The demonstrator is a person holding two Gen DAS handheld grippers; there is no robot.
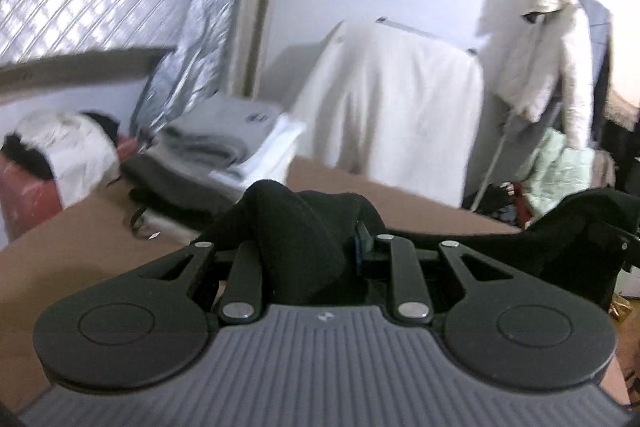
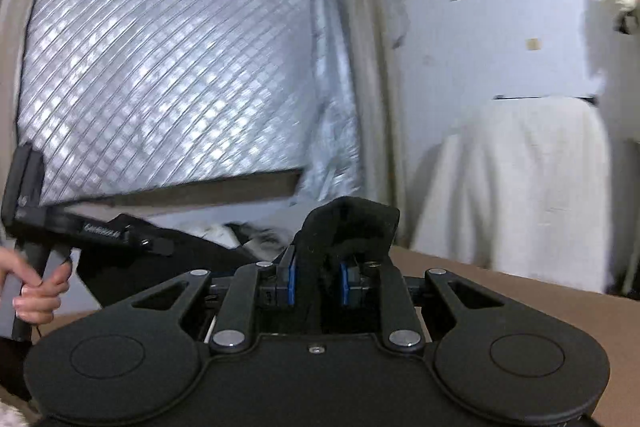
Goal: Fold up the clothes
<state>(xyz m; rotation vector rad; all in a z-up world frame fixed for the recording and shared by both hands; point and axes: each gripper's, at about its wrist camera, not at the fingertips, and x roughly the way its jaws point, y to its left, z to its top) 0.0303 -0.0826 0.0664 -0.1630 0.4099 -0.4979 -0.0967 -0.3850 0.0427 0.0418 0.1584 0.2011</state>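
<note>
A black garment (image 1: 296, 227) is bunched up between the fingers of my left gripper (image 1: 308, 239), which is shut on it. Only one blue pad (image 1: 362, 243) peeks out beside the cloth. From there the fabric stretches right as a taut black band (image 1: 560, 227) above the brown table (image 1: 60, 267). In the right wrist view my right gripper (image 2: 318, 267) is shut on another fold of the black garment (image 2: 352, 223), which stands up between its blue pads (image 2: 291, 277). At the left edge of that view a hand (image 2: 36, 291) holds the other gripper's handle.
A stack of folded grey and white clothes (image 1: 224, 143) lies at the table's far side. Behind it stand a rack draped in white cloth (image 1: 392, 107) and a hanging white fluffy coat (image 1: 552, 59). A red box (image 1: 24, 187) sits at the left, below a silver-covered window (image 2: 168, 59).
</note>
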